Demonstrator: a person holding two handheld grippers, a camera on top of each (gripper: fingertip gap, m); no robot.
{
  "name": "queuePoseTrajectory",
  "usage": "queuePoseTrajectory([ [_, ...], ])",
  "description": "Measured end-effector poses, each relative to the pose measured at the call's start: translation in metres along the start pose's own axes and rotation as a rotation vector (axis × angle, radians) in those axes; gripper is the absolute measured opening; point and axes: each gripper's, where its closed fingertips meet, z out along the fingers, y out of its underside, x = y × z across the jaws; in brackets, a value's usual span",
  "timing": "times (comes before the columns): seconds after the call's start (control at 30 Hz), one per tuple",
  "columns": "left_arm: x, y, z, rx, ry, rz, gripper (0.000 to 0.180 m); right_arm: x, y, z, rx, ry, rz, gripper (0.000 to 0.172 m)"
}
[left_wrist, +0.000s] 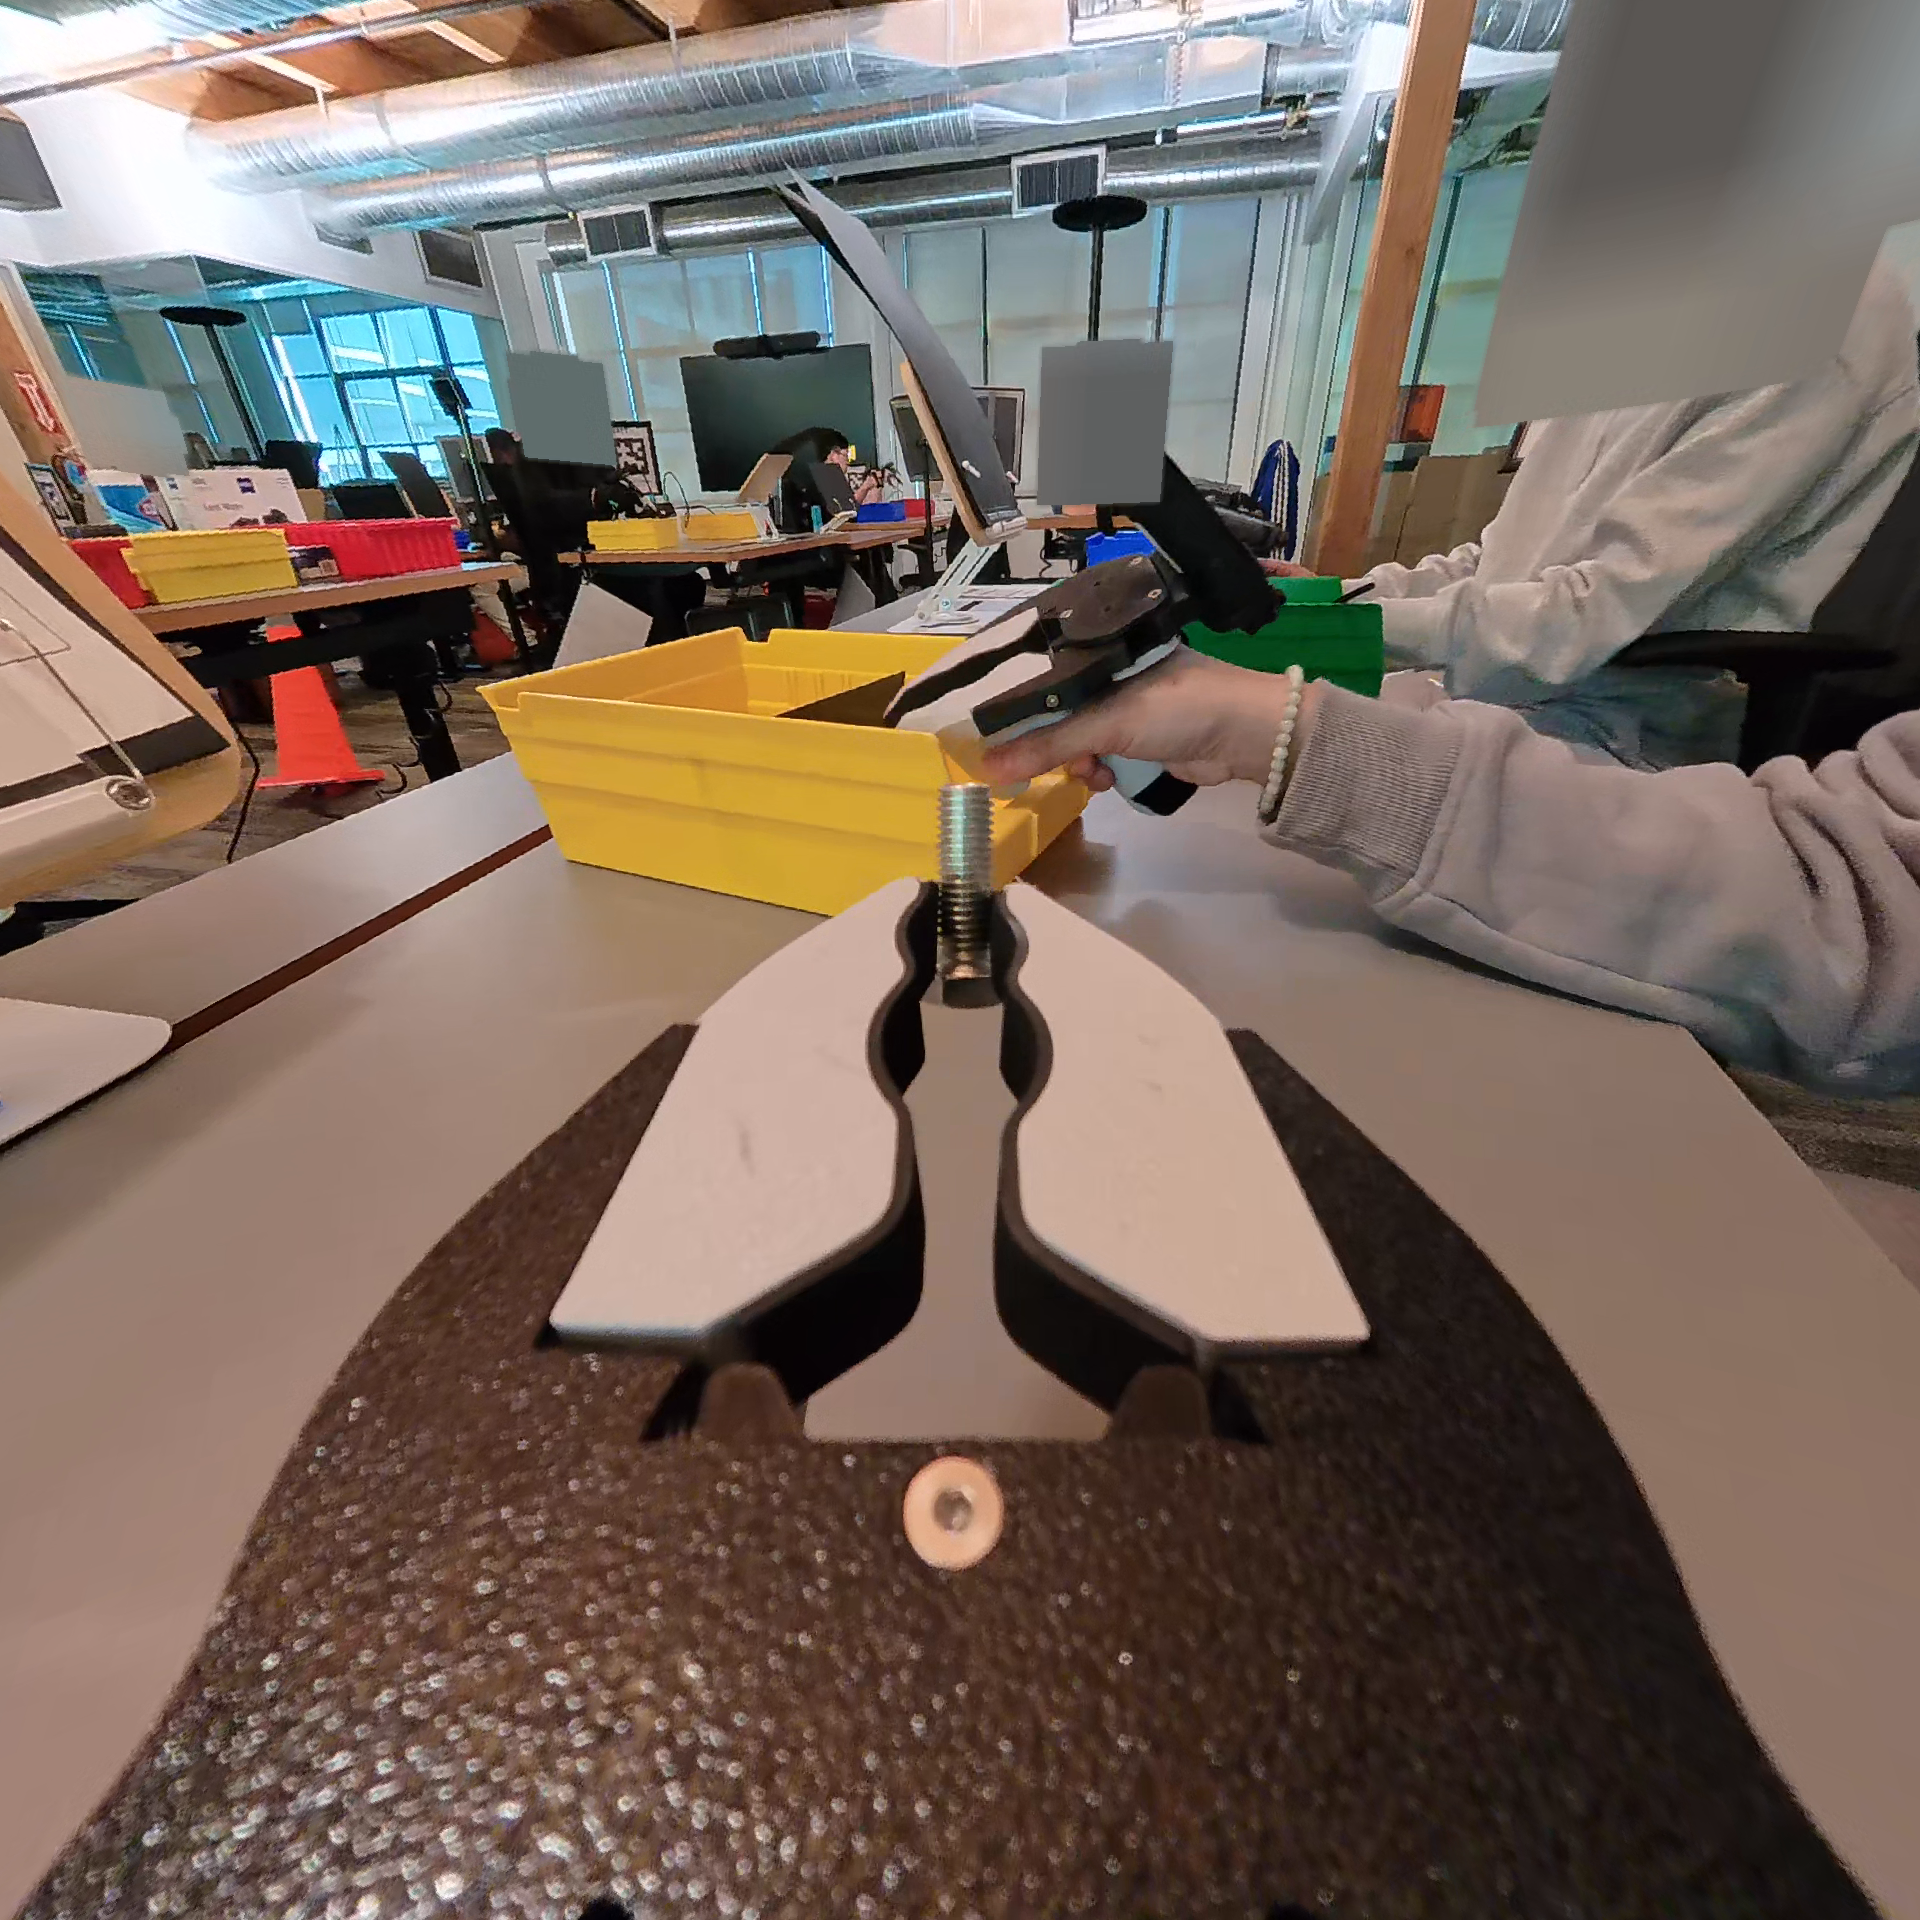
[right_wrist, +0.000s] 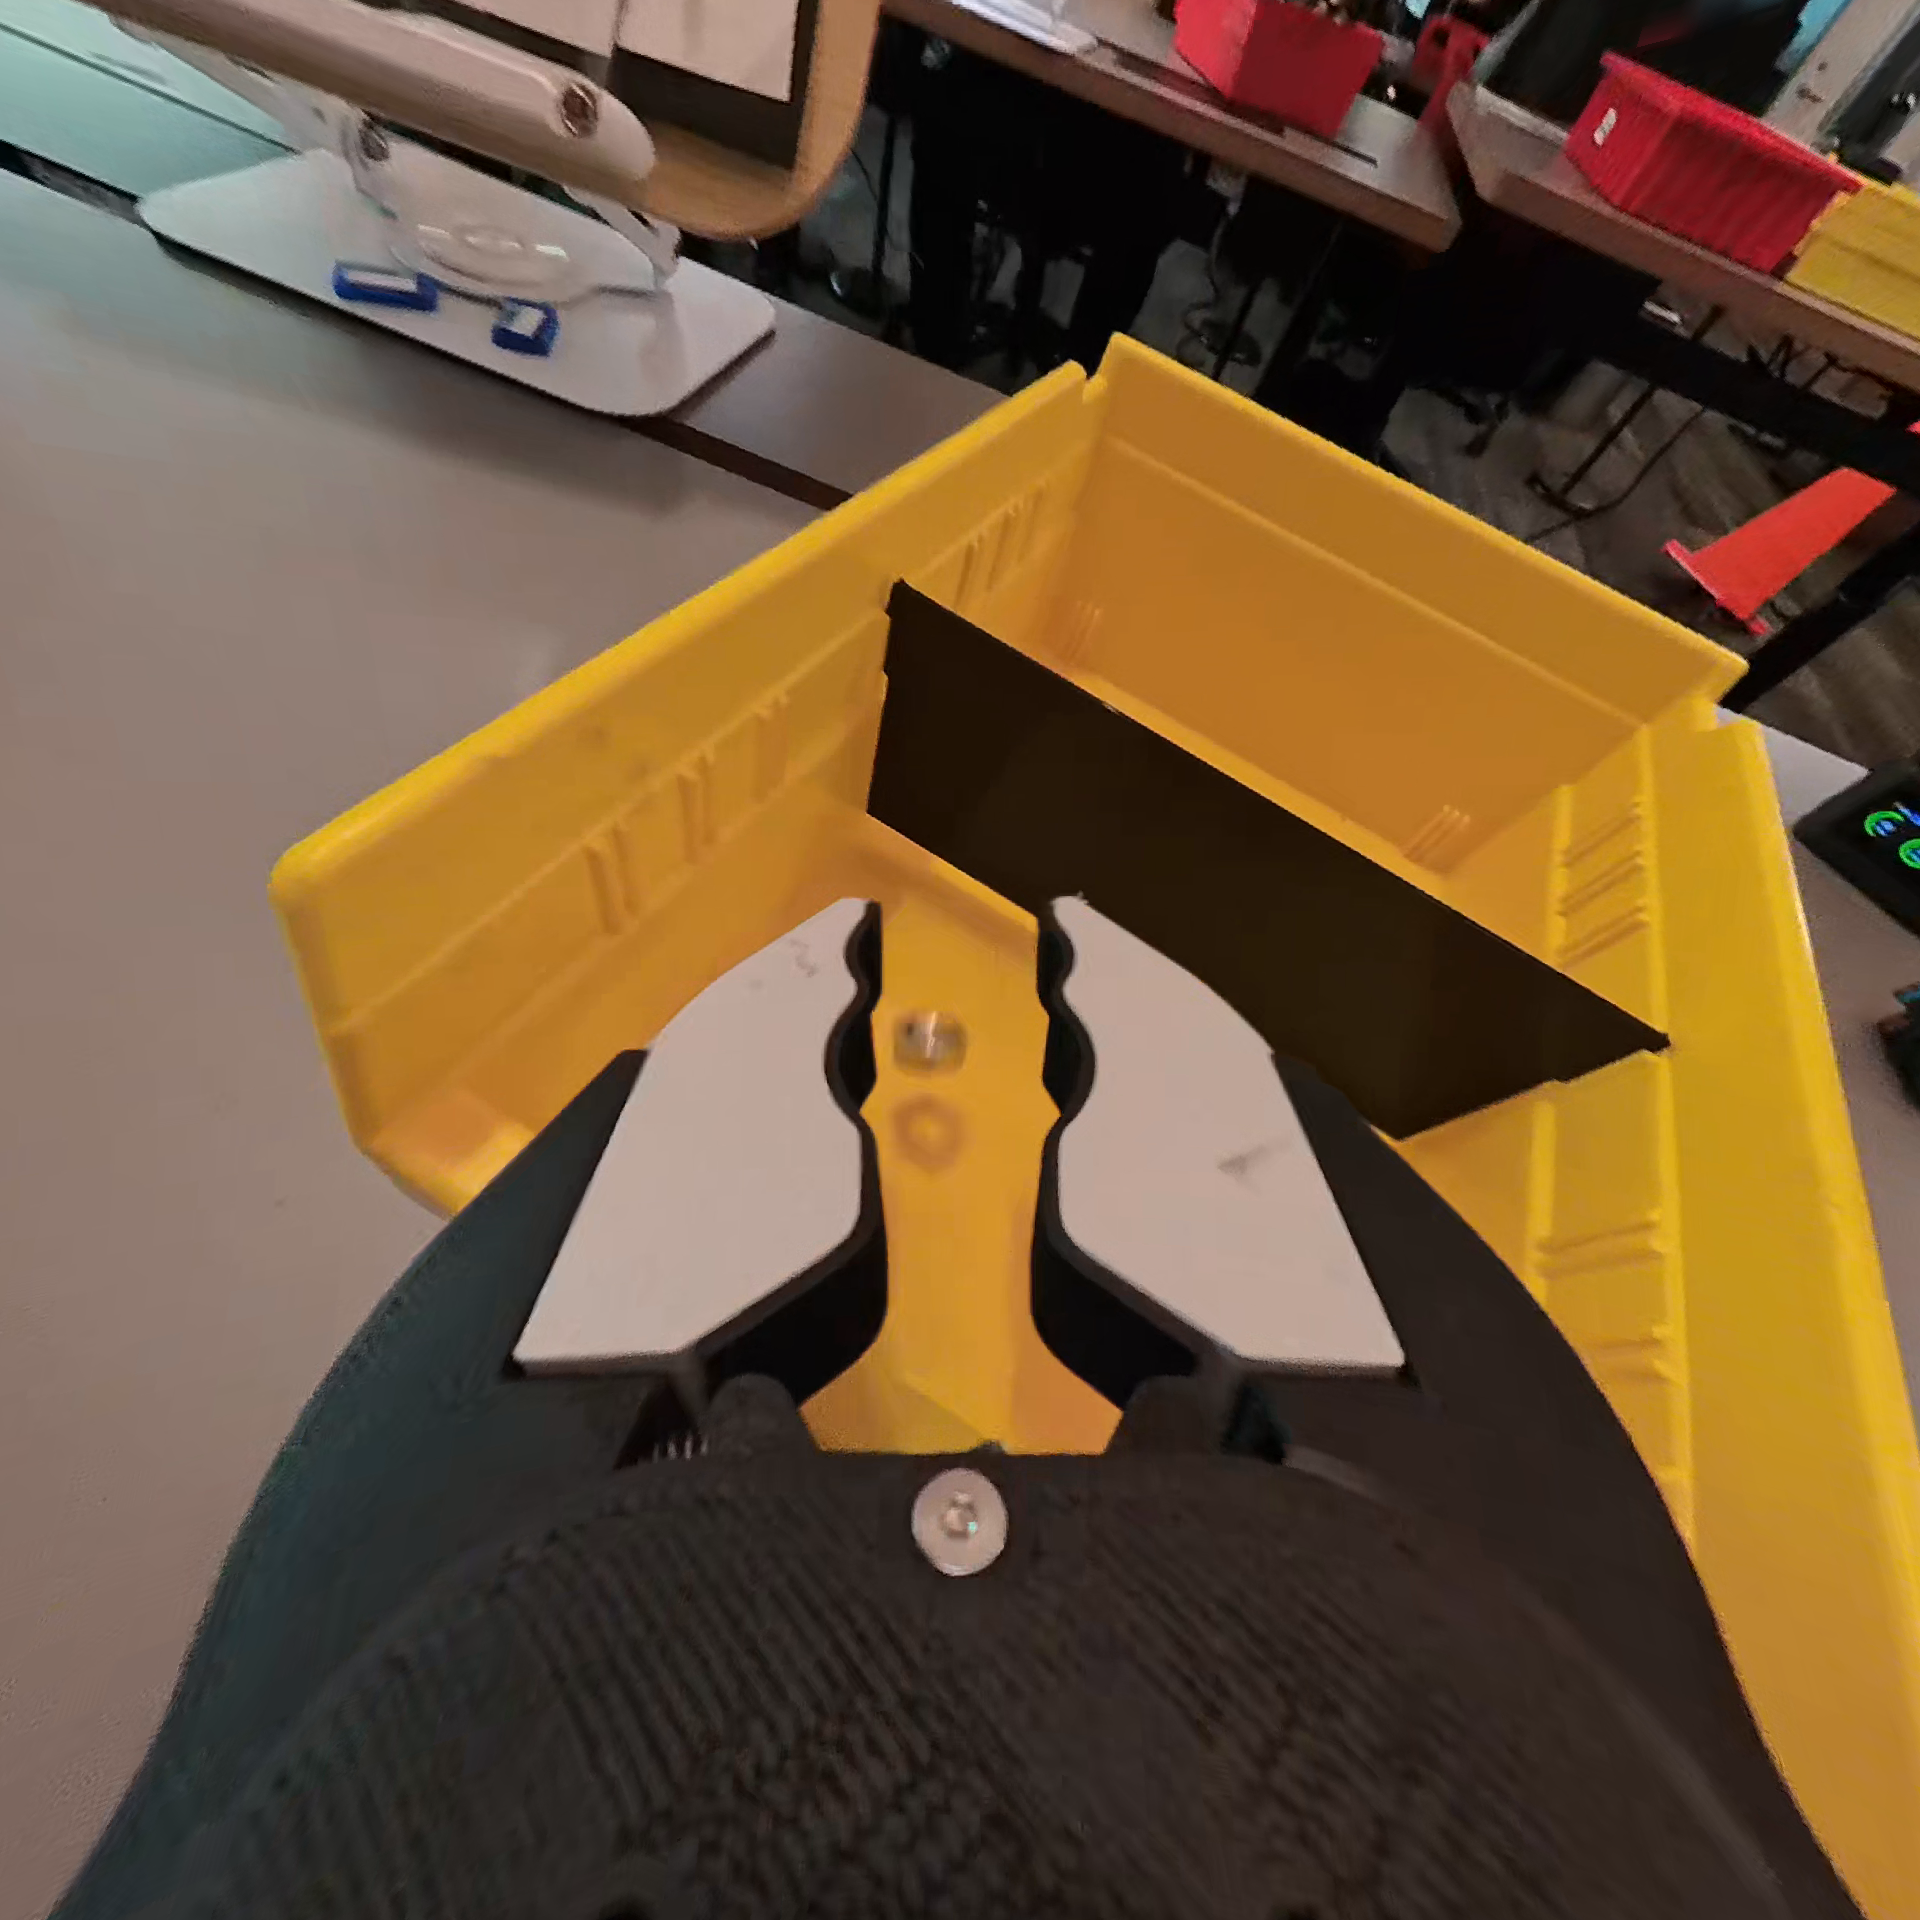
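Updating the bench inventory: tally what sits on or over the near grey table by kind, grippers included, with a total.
Grippers: 2, left gripper clamped on the bolt, right gripper open over the bin
Threaded metal bolts: 1
Small metal nuts: 1, lying in the bin
Yellow bins: 1
Black dividers: 1, inside the bin
Total: 6

We see a silver threaded bolt (left_wrist: 965, 894) between the white, black-edged fingers (left_wrist: 790, 1122) of the left gripper (left_wrist: 964, 935), above a grey table (left_wrist: 312, 1039). The bin (right_wrist: 644, 790) is bright yellow, with a black divider (right_wrist: 1195, 862) and a small silvery nut (right_wrist: 928, 1042) on its floor. Our sleeve (left_wrist: 1558, 862) is pale grey, with a white bead bracelet (left_wrist: 1283, 743).
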Motion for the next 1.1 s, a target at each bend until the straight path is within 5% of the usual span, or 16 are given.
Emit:
queuePoseTrajectory([
  [0.13, -0.002, 0.000, -0.001, -0.002, -0.011, 0.002, 0.009, 0.000, -0.016, -0.008, 0.120, -0.044, -0.007, 0.044],
  [0.23, -0.004, -0.001, -0.002, 0.002, -0.026, 0.006, 0.009, -0.012, -0.056, -0.033, 0.350, -0.157, 0.028, 0.053],
  [0.37, -0.007, -0.003, -0.003, 0.022, -0.044, 0.009, 0.009, -0.101, -0.109, -0.083, 0.581, -0.601, -0.010, 0.047],
  [0.53, -0.008, -0.009, -0.003, 0.068, -0.061, 0.008, 0.009, -0.214, -0.125, -0.098, 0.566, -0.969, 0.062, 0.036],
  [0.7, -0.002, -0.012, 0.000, 0.078, -0.051, 0.030, 0.009, -0.249, -0.122, -0.088, 0.518, -1.006, 0.179, 0.022],
  [1.1, 0.004, -0.016, 0.001, 0.104, -0.035, 0.051, 0.009, -0.266, -0.116, -0.088, 0.532, -0.925, -0.015, 0.009],
])
